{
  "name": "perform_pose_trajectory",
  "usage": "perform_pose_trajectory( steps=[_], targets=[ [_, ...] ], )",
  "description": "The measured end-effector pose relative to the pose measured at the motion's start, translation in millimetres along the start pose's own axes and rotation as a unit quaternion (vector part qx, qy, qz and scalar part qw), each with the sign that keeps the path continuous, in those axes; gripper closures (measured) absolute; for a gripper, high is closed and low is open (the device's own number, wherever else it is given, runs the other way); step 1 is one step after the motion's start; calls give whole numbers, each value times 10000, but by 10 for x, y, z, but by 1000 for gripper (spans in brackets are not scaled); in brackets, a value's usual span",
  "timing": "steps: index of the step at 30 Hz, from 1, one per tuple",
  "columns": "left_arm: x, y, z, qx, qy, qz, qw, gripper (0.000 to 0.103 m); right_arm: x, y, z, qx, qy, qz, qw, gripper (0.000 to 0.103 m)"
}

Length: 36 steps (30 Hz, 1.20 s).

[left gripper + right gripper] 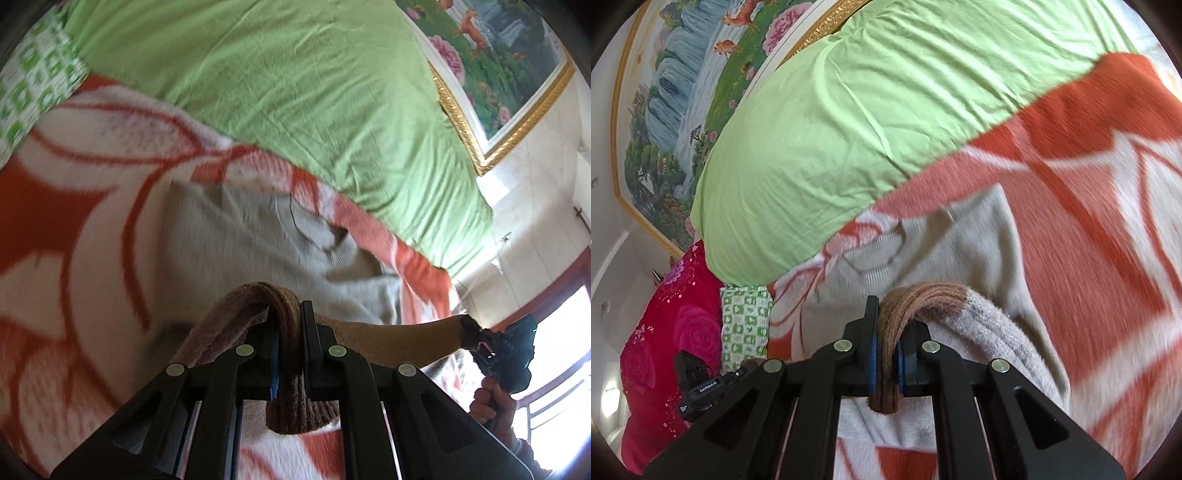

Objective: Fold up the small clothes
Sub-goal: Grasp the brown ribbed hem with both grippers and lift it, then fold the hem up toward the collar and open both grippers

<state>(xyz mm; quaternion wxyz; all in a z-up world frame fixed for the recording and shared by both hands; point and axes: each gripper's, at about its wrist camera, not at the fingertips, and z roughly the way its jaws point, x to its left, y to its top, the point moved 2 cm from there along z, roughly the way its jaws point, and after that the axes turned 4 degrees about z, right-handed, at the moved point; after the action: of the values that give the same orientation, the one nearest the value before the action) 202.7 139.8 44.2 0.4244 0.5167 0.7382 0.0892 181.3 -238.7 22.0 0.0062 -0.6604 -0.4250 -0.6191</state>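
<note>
A small grey-pink knit garment with a brown ribbed band hangs between both grippers above the bed. My left gripper (286,314) is shut on the brown band (284,369). My right gripper (888,317) is shut on the same brown band (916,299), with the grey knit (993,332) trailing to its right. The right gripper (480,336) also shows in the left wrist view, held by a hand, with the garment's edge (391,339) stretched toward it. A pale grey sweater (258,243) lies flat on the orange-and-white blanket (74,221); it also shows in the right wrist view (960,240).
A green sheet (295,92) covers the far part of the bed. A green-patterned cloth (746,325) and a magenta floral quilt (665,332) lie at the bed's end. A framed landscape painting (683,92) hangs on the wall. A bright window (561,350) is at right.
</note>
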Motion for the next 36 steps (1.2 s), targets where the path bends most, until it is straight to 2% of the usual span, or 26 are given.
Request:
perform_pose_trajectory(
  steps=[4, 8, 10, 15, 19, 24, 25, 27, 28, 29, 30, 32, 33, 36],
  targets=[
    [39, 356, 360, -51, 147, -23, 9999, 95, -137, 247, 405, 36, -24, -143, 9999, 95],
    [149, 593, 749, 126, 292, -310, 9990, 95, -345, 369, 855, 162, -257, -284, 9991, 95],
    [173, 684, 915, 178, 414, -289, 9986, 95, -455, 404, 1060, 247, -296, -334, 9987, 95],
    [345, 789, 1287, 297, 720, -278, 9966, 95, -699, 537, 1432, 342, -467, -237, 9980, 95],
    [598, 745, 1621, 622, 1015, -496, 9917, 93, -875, 548, 1656, 581, -616, -119, 9963, 92],
    [649, 758, 1666, 606, 896, -634, 9921, 87, -951, 572, 1674, 664, -575, 54, 9961, 91],
    [641, 766, 1647, 628, 858, -654, 9922, 83, -954, 581, 1664, 659, -560, 105, 9962, 89],
    [595, 802, 1568, 625, 820, -613, 9928, 66, -950, 615, 1602, 580, -516, 234, 9967, 80],
    [554, 831, 1495, 530, 881, -544, 9932, 61, -937, 633, 1550, 483, -493, 271, 9972, 65],
    [510, 856, 1406, 424, 979, -487, 9931, 50, -920, 645, 1498, 372, -458, 299, 9978, 50],
    [476, 873, 1316, 301, 1078, -435, 9928, 45, -898, 658, 1436, 227, -438, 310, 9983, 44],
    [385, 900, 1132, 72, 1090, -340, 9934, 43, -829, 678, 1270, -65, -456, 272, 9986, 40],
    [315, 889, 1059, 43, 951, -275, 9951, 42, -799, 671, 1217, -89, -397, 274, 9988, 40],
    [98, 760, 1043, 246, 574, -56, 9980, 39, -625, 530, 1113, 0, -244, 67, 9997, 40]
  ],
)
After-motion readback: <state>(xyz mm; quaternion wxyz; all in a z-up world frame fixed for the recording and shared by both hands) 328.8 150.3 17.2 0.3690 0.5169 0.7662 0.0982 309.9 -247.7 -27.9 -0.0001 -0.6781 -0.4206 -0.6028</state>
